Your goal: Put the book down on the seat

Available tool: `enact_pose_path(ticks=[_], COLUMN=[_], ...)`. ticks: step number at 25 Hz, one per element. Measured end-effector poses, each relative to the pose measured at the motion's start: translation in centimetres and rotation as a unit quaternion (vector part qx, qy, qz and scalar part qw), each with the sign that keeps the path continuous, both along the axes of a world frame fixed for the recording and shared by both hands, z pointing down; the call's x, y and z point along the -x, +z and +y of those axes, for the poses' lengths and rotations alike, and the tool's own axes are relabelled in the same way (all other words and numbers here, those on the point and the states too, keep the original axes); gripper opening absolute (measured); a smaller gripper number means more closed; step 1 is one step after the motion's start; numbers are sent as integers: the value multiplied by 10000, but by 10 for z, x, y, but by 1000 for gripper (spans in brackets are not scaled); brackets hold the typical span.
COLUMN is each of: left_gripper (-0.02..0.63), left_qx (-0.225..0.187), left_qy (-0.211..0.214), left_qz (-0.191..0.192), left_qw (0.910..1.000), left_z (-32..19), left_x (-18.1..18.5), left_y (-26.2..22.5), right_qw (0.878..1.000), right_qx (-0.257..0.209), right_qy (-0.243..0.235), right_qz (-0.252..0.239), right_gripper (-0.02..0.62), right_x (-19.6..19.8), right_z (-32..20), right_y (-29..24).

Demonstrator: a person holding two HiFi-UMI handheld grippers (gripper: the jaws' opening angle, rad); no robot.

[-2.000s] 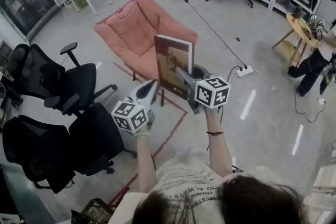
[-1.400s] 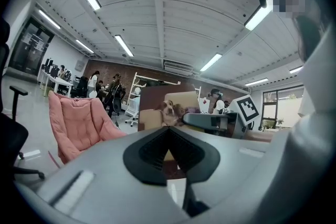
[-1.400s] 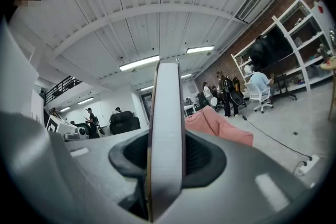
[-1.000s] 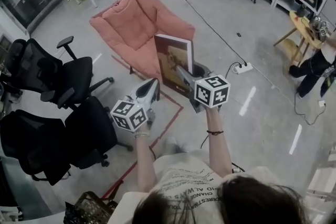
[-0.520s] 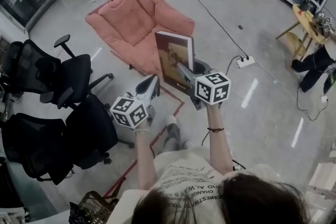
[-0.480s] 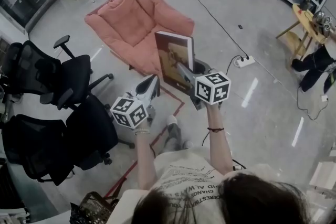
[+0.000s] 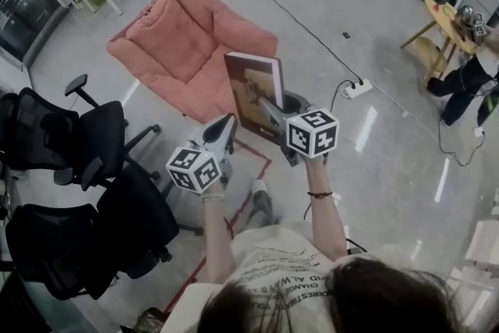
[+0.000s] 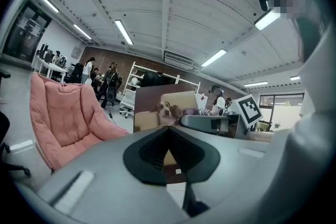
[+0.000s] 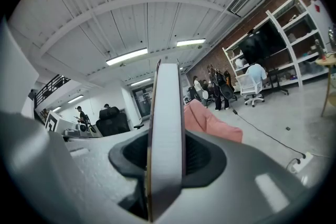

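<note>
- Right gripper (image 7: 270, 108): your claw is clamped on the book (image 7: 253, 90). In the right gripper view the page edge runs straight up between the two jaws, with both pads pressed against the covers.
- Book: it stands upright out of the claw, gripped near its lower edge, with its long axis rising away from the jaws. The dog-picture cover faces your left side.
- Left gripper (image 7: 225, 124): its jaws are drawn together with nothing between them. It sits just left of the right claw, close to the book's cover but apart from it.
- Seat (image 7: 183, 43): the pink cushioned chair lies ahead of the right claw and off to its left, beyond the book and lower, and well apart from it. The book hangs over bare floor (image 7: 374, 168), not yet over the cushion.
- Relation governing the move: the target is forward-left of the holding claw. You would probably need to carry the book that way and tip its long axis from upright to flat so that a cover meets the cushion.
- Nearer hand: the left gripper is on the seat's side, but the right one has the load.
</note>
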State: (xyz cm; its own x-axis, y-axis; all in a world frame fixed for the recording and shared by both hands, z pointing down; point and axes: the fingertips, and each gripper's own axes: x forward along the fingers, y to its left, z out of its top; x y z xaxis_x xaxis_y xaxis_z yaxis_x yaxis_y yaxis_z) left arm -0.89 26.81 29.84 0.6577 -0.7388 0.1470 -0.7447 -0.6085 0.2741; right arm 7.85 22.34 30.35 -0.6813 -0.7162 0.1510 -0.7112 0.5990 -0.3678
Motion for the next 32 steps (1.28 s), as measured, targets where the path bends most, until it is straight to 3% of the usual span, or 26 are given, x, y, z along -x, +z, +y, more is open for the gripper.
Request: enact_pose_path(ticks=[16,32], left_gripper=[3,3], left_qx=[156,260], left_qy=[391,455], left_qz=[136,76], left_qw=[9990,9986], left_z=[-158,-238], left_x=[39,51], left_y=[12,31], right_qw=[9989,9978], right_qx=[-3,309], right_qy=[435,571], right_qz=[172,142], right_gripper=[146,147], right_x=[26,36], right_z=[-135,-215], right_y=[2,32])
